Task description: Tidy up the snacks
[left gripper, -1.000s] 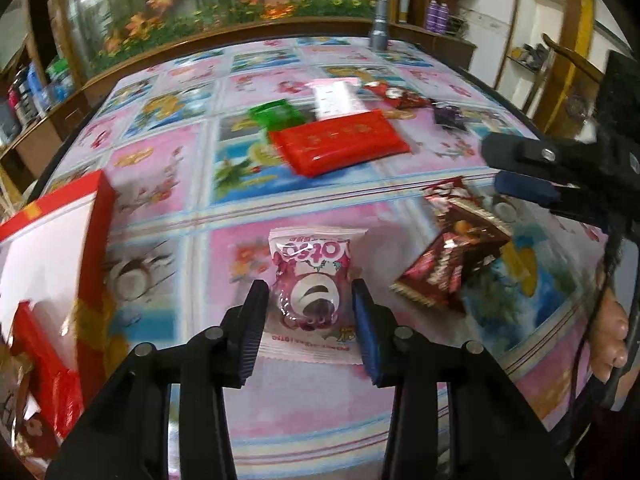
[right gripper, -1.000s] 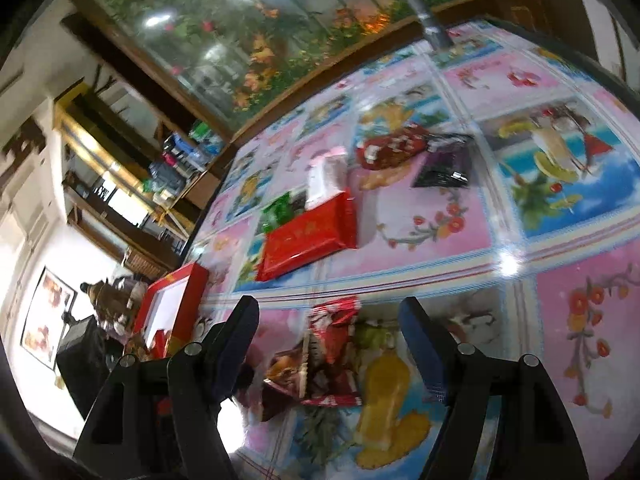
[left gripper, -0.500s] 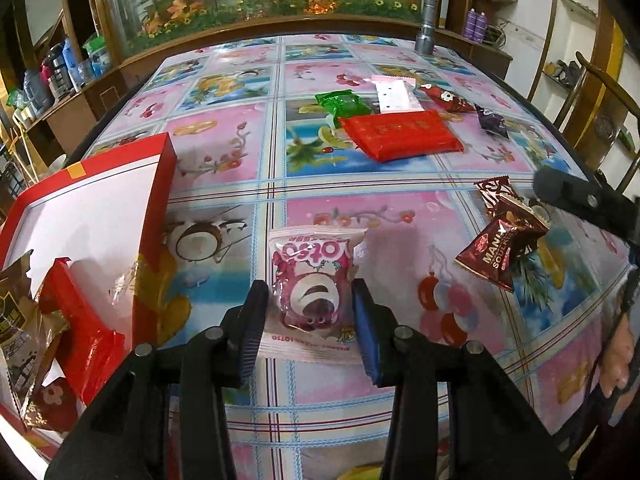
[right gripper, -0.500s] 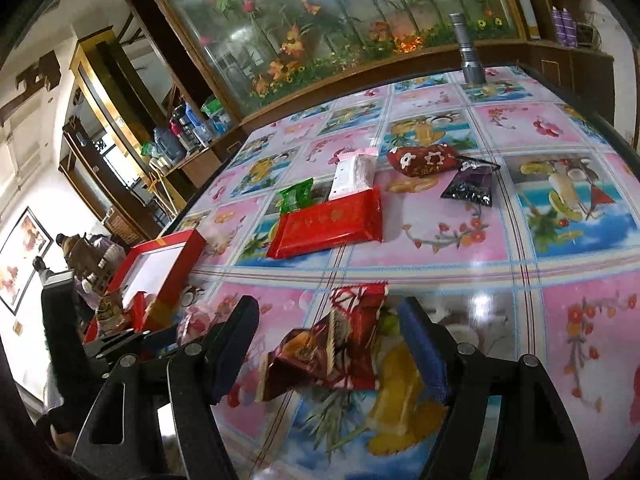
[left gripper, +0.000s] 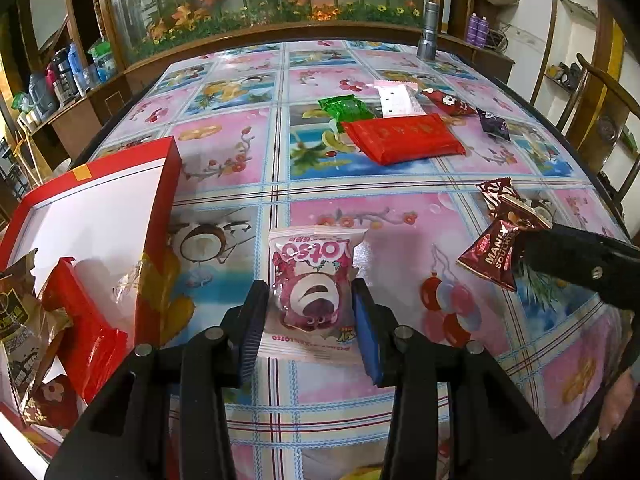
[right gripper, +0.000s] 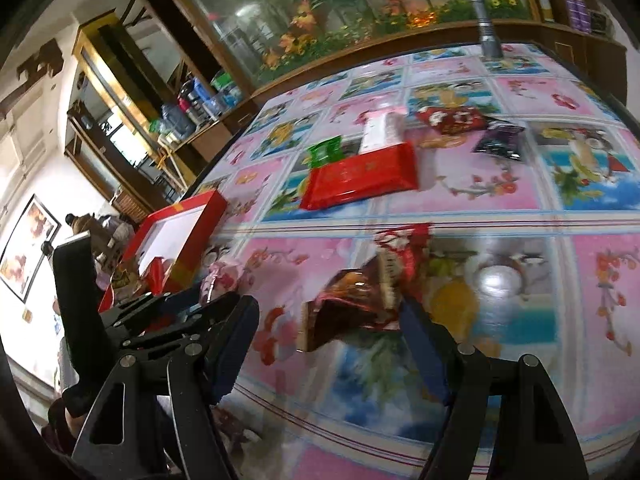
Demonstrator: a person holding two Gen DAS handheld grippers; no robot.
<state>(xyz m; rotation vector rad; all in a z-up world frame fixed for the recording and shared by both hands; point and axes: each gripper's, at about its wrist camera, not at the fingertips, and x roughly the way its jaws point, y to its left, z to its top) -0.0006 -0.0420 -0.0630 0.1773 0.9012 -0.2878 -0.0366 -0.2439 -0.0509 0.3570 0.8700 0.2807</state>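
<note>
While clamped, pink snack packet (left gripper: 312,280) fills left hand-held gripper (left gripper: 311,322).

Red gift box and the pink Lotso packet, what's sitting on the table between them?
Nothing stands there: between the red gift box and the pink Lotso packet only bare tablecloth shows, in the left wrist view.

light: bright indoor | tablecloth (right gripper: 496,276) glare | right view blurred | fisheye edges
</note>
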